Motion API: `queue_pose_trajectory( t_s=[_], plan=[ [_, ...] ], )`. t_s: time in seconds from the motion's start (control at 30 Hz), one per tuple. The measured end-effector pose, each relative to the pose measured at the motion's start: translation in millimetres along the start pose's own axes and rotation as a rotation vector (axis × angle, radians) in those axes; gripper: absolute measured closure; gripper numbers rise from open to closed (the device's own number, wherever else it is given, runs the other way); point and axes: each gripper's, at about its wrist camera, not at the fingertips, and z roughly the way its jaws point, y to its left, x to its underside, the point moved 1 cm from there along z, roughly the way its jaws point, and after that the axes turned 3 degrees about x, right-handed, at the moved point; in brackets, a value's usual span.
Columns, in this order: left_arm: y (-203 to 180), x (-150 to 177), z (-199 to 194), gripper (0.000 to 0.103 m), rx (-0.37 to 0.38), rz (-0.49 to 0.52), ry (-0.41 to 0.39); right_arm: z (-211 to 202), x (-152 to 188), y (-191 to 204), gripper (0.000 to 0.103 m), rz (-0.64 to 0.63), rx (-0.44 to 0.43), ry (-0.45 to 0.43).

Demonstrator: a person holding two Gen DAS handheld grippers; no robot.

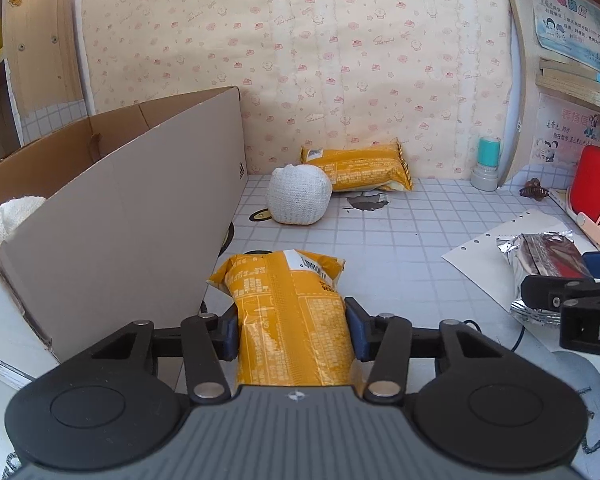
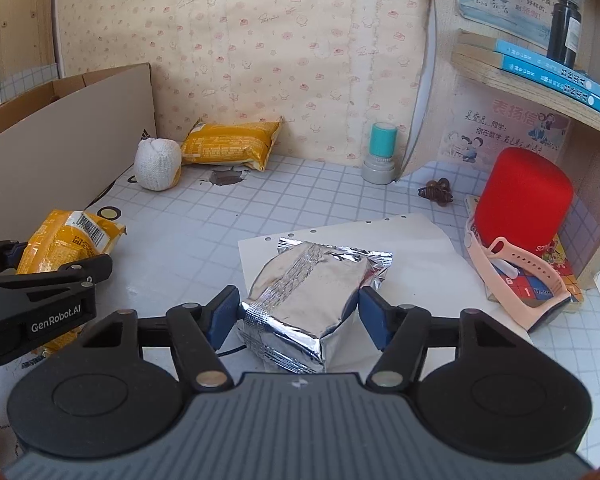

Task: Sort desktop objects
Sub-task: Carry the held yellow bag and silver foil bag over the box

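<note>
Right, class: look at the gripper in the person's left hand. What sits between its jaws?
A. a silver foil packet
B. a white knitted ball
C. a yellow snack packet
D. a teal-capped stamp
C: in the left wrist view the left gripper has its blue pads pressed against both sides of the yellow snack packet; the silver foil packet lies between the jaws of the right gripper instead.

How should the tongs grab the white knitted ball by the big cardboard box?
Grip the white knitted ball across its round middle, coming from the open desk side in front. The cardboard box crowds one side and the yellow snack packet lies close behind it. It looks soft, so a gentle squeeze should do.
</note>
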Motion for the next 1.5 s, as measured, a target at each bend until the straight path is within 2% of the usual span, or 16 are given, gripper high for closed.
queue_pose_trajectory(
  t_s=[0.33, 0.73, 1.03, 1.5],
  plan=[
    [0.3, -13.7, -29.3, 0.051, 0.000, -0.012, -0.073, -32.8, -3.1, 7.8, 0.039, -0.017, 0.027, -0.073],
    [14.5, -29.5, -92.4, 0.051, -0.015, -0.028, -0.189, -94.2, -8.9, 21.0, 0.039, -0.010, 0.033, -0.199],
    [35.1, -28.3, -130.5, 0.051, -0.051, -0.044, -0.247, -138.6, -11.9, 43.4, 0.039, -0.030, -0.005, -0.288],
    [84.4, -26.2, -160.5, 0.051, -0.150, -0.087, -0.288, -158.7, -27.8, 101.8, 0.039, -0.112, -0.094, -0.347]
  ],
)
